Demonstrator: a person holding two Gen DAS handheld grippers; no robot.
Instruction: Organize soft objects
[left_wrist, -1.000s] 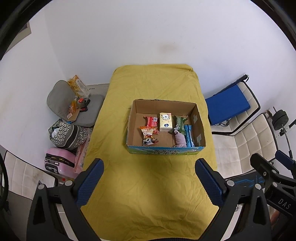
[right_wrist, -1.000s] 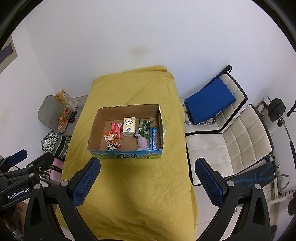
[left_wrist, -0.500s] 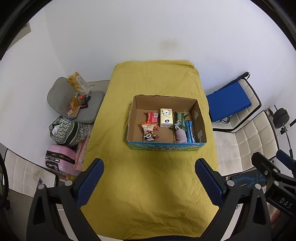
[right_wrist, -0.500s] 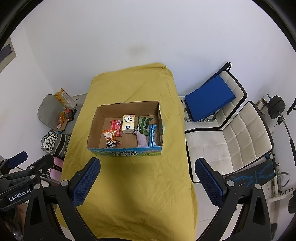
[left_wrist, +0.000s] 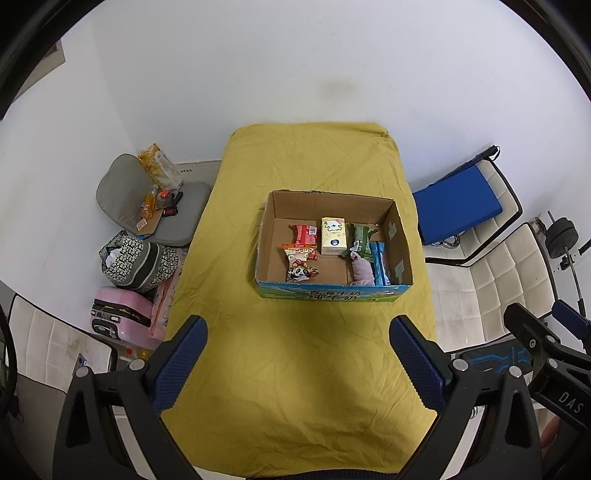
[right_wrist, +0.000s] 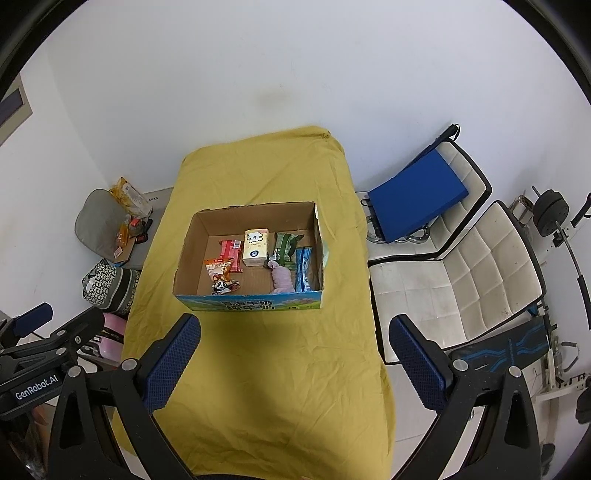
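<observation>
The table is covered by a matt yellow cloth (left_wrist: 303, 365), creased all over. The box (left_wrist: 400, 240) is plain brown cardboard, dull inside, with a printed blue paper front. Inside it, the snack packets (left_wrist: 301, 258) are glossy plastic film, the tissue pack (left_wrist: 333, 236) is smooth soft wrap, and the pink sock (left_wrist: 361, 271) is fuzzy knit. The left gripper (left_wrist: 299, 363) has matt black plastic arms and blue, finely textured rubber pads (left_wrist: 181, 363). The white chair (right_wrist: 476, 284) is quilted, scuffed leatherette.
</observation>
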